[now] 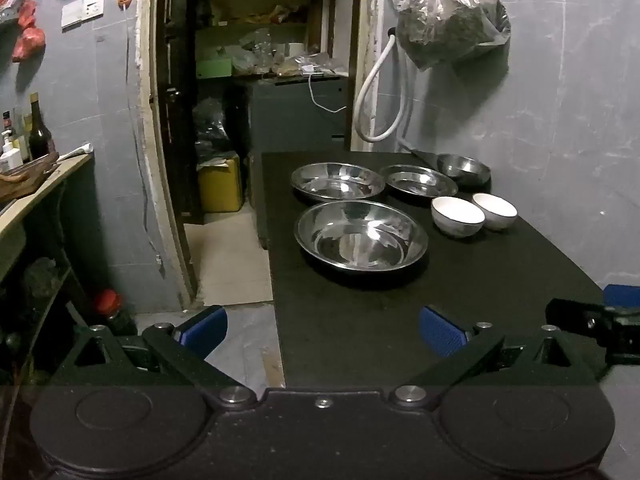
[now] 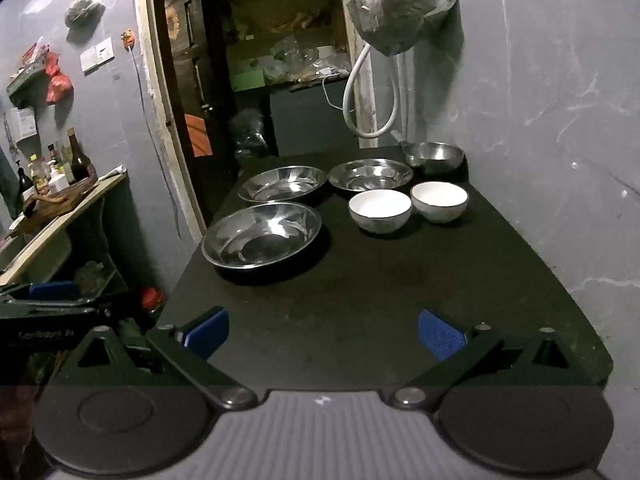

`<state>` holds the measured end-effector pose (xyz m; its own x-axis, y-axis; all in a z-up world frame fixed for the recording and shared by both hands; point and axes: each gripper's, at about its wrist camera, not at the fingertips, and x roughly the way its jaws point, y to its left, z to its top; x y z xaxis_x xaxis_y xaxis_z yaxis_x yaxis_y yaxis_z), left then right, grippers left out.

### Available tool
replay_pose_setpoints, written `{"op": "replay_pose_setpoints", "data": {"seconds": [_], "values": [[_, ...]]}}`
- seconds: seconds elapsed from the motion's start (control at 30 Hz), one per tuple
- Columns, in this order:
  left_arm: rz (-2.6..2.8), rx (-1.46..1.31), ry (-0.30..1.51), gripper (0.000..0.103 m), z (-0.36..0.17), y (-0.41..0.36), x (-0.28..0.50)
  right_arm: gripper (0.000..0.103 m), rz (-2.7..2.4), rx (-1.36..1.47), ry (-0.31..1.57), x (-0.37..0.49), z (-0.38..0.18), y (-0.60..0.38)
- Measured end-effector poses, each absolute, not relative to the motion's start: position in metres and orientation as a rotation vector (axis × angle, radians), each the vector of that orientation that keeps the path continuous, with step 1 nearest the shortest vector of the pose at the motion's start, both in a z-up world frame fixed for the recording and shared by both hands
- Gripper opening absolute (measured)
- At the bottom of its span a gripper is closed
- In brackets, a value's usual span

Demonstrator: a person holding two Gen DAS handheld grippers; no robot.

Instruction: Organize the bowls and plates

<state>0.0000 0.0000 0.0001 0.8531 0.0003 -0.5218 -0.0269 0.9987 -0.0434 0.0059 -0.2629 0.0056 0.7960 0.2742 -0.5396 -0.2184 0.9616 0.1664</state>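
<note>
With my left gripper (image 1: 323,332) and right gripper (image 2: 323,334) both spread wide and empty short of the nearest steel plate (image 1: 361,236), I'd pinch a far plate's (image 1: 338,181) rim shallowly to nest it, though glare hides each plate's depth behind it on the desk (image 1: 460,320).

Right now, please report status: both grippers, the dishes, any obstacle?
Left gripper open, empty. Right gripper open, empty. Three steel plates, one steel bowl, two white bowls spread apart on black table, none stacked. Path clear.
</note>
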Motion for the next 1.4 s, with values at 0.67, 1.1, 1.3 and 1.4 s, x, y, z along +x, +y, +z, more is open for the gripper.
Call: {"op": "replay_pose_setpoints", "data": {"seconds": [0.67, 1.1, 1.3, 1.4], "values": [[-0.007, -0.026, 0.571, 0.102, -0.001, -0.003, 0.003, 0.103, 0.269, 0.111, 0.588, 0.003, 0.013, -0.269], [-0.009, -0.025, 0.571, 0.102, -0.001, -0.003, 0.003, 0.103, 0.259, 0.101, 0.585, 0.003, 0.014, -0.265], [-0.013, -0.023, 0.57, 0.102, -0.002, -0.001, 0.003, 0.103, 0.252, 0.096, 0.581, -0.001, 0.016, -0.264], [-0.014, -0.022, 0.569, 0.102, -0.002, -0.001, 0.003, 0.103, 0.249, 0.095, 0.58, -0.001, 0.016, -0.263]]}}
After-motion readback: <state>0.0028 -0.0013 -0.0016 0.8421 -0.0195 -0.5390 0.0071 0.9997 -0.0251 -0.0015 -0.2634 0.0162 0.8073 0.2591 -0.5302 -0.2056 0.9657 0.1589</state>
